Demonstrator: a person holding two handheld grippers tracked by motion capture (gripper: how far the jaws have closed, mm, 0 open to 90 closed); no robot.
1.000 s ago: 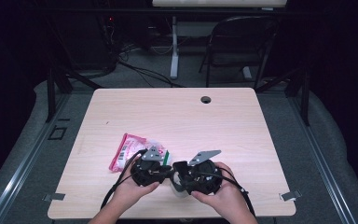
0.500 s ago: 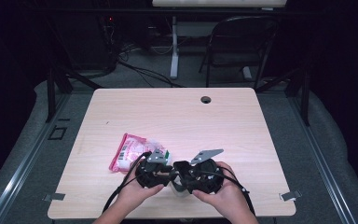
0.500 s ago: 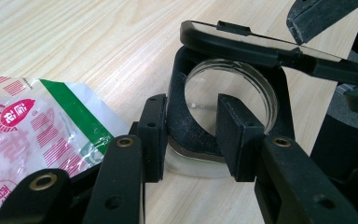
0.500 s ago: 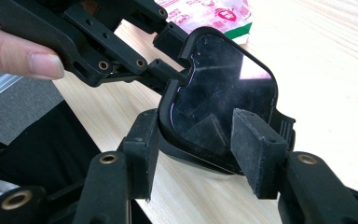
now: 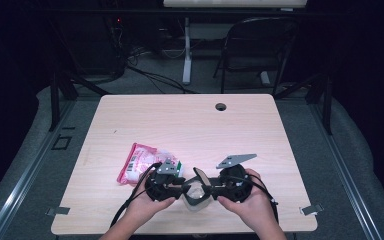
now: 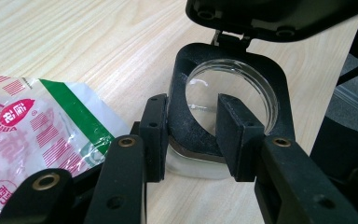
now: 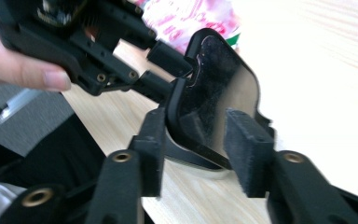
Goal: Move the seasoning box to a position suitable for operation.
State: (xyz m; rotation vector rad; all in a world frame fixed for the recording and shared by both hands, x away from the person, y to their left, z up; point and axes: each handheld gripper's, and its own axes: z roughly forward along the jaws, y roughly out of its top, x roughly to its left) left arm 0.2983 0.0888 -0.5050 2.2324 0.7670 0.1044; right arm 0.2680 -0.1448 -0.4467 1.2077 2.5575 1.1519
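Observation:
A folding magnifier point(image 5: 196, 194) with a black frame and a clear round lens point(image 6: 233, 93) is held just above the table point(image 5: 190, 125) near its front edge. My left gripper point(image 5: 181, 188) point(image 6: 192, 101) is shut on the lower rim of the lens frame. From the other side, my right gripper point(image 5: 211, 189) point(image 7: 196, 116) is shut on the magnifier's black cover point(image 7: 214, 88), which stands tilted between its pads. A pink and white snack packet point(image 5: 142, 162) point(image 6: 28, 126) with a green stripe lies flat just left of the left gripper.
A round cable hole point(image 5: 221, 107) sits near the table's far edge. Behind the table a black chair point(image 5: 257, 45) stands on the floor, with cables running beside it. Bare wood stretches across the far and right parts of the table.
Both hands have shifted slightly toward the front edge, with the magnifier still held between the two grippers. The packet has not moved.

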